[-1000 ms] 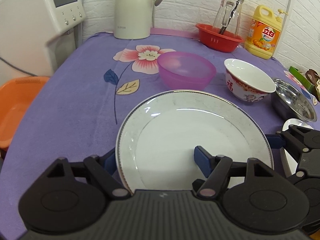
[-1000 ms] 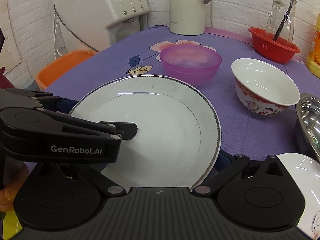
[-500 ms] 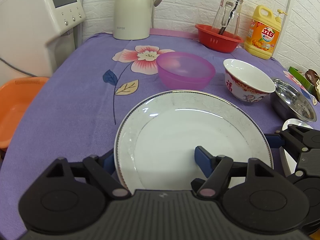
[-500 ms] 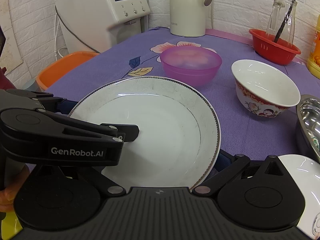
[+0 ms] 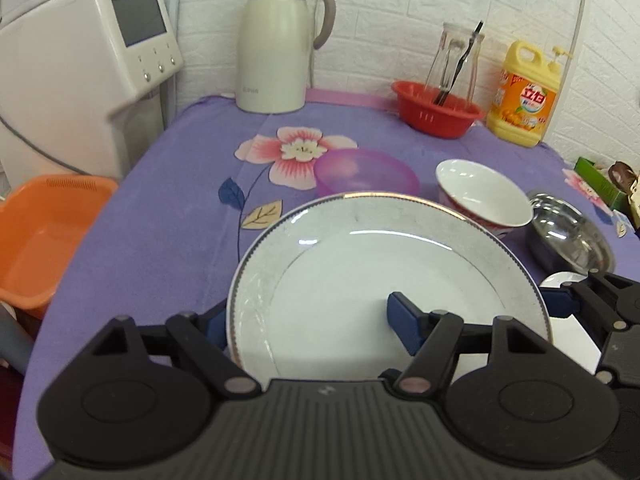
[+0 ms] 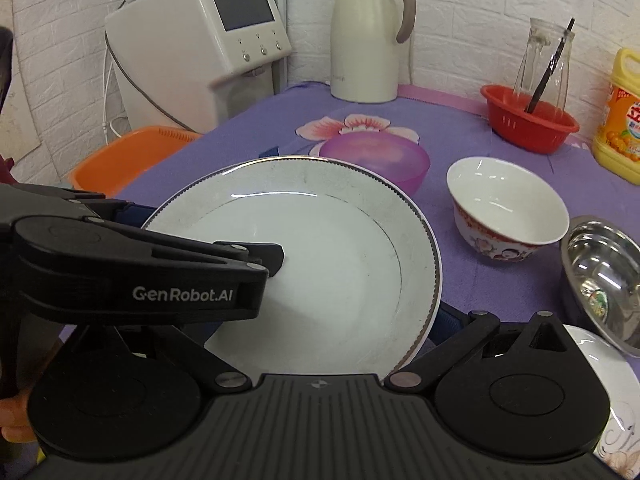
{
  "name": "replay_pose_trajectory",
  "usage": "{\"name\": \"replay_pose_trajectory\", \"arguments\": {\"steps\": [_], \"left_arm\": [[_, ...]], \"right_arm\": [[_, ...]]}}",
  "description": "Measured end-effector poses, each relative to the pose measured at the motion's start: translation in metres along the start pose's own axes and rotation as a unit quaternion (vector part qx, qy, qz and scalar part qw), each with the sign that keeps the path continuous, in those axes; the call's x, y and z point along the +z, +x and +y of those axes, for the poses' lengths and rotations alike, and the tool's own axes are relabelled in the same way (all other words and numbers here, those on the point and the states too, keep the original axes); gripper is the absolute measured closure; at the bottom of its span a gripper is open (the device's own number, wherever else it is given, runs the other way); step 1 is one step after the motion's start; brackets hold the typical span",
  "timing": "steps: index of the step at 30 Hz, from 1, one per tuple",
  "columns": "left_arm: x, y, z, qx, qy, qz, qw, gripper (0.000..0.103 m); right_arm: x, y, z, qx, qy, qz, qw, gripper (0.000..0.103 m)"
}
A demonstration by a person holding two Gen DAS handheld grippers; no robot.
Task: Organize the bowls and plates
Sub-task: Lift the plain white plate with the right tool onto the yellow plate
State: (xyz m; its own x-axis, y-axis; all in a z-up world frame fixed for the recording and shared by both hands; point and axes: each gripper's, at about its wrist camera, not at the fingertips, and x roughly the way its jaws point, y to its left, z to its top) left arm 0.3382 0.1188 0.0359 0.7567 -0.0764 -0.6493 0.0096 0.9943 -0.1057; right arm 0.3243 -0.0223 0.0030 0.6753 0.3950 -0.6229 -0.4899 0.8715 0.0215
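Mia: Up went the big white plate! A moment ago its far rim sat in front of the purple bowl, and now that rim hides the bottom of the bowl.

Ben: Who is holding it?

Mia: The left hand-held gripper is pinching the plate's left side. One blue finger is on top of the plate and the other is tucked behind the rim.

Ben: And the right hand-held gripper?

Mia: One of its blue fingers is under the plate's right rim. The other finger is hidden, so I cannot tell if it is squeezing.

Ben: Where is the plate?

Mia: Over the near edge of the table.

Ben: What else is there?

Mia: A white bowl with red pictures stands just right of the purple bowl. A shiny steel bowl sits by the right edge. Another white plate lies at the near right corner.

Ben: And far away?

Mia: A cream jug and a red basket stand along the far edge, and a yellow bottle is at the far right corner. An orange tub is past the left edge
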Motion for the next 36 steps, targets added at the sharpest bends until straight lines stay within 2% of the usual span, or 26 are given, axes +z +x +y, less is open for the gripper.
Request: {"name": "replay_pose_trajectory", "arguments": {"steps": [5,12,18,22,28,29,31,36], "left_arm": [[-0.022,-0.032,-0.009,-0.002,0.006,-0.009,0.9999,0.033],[-0.081,-0.073,-0.022,-0.009,0.007,0.000,0.9999,0.033],[-0.120,-0.083,-0.024,-0.012,-0.006,0.014,0.9998,0.032],[-0.131,-0.082,-0.018,-0.037,-0.032,0.019,0.9986,0.032],[-0.134,-0.088,-0.023,-0.024,-0.006,-0.007,0.9997,0.027],[-0.133,-0.091,-0.022,-0.023,-0.004,-0.013,0.9997,0.023],[-0.129,-0.099,-0.018,-0.027,-0.011,-0.022,0.9993,0.023],[-0.118,-0.110,-0.005,-0.030,-0.041,-0.043,0.9978,0.022]], "right_arm": [[-0.015,-0.034,0.014,0.002,0.002,-0.013,1.000,0.000],[-0.067,-0.072,0.037,0.005,0.018,-0.010,1.000,0.000],[-0.108,-0.092,0.055,-0.010,0.028,-0.016,0.999,0.000],[-0.119,-0.092,0.060,-0.029,0.012,-0.029,0.999,0.000],[-0.126,-0.085,0.059,-0.038,-0.010,-0.022,0.999,0.000],[-0.127,-0.085,0.053,-0.026,0.007,-0.018,0.999,0.000],[-0.129,-0.084,0.042,-0.005,0.040,-0.009,0.999,0.000],[-0.143,-0.111,0.018,0.006,0.112,-0.051,0.992,0.000]]}}
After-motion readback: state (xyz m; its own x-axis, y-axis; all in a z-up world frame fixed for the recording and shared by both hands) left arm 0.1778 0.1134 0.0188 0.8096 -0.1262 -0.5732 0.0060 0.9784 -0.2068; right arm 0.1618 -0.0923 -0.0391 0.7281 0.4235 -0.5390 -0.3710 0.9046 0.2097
